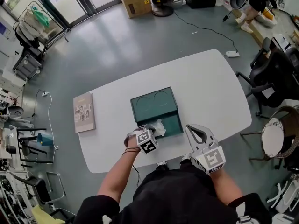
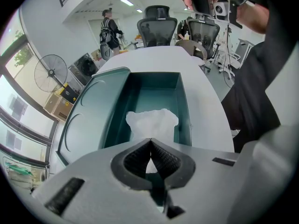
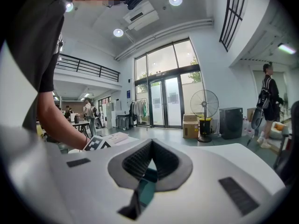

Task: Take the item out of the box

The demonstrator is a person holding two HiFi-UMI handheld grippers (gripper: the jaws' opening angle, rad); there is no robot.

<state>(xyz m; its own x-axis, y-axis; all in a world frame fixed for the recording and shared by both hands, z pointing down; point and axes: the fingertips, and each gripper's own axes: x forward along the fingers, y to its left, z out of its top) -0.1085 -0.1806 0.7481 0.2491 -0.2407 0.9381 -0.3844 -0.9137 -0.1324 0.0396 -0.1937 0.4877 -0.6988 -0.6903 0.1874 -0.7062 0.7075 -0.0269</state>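
Over the box (image 2: 159, 96), left claw (image 2: 150, 140) pinches shut on white item (image 2: 152, 121).

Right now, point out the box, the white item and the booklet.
box (image 1: 152, 101): head view, inside of its open lid.
white item (image 2: 152, 120): left gripper view, its crumpled top.
booklet (image 1: 84, 112): head view, middle of its cover.

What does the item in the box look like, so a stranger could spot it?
On the white table lies an open dark green box, its lid flat alongside. In the box's end nearest the left gripper sits a crumpled white item, the jaws shut on its edge. It is the only pale, wrinkled thing among green walls.
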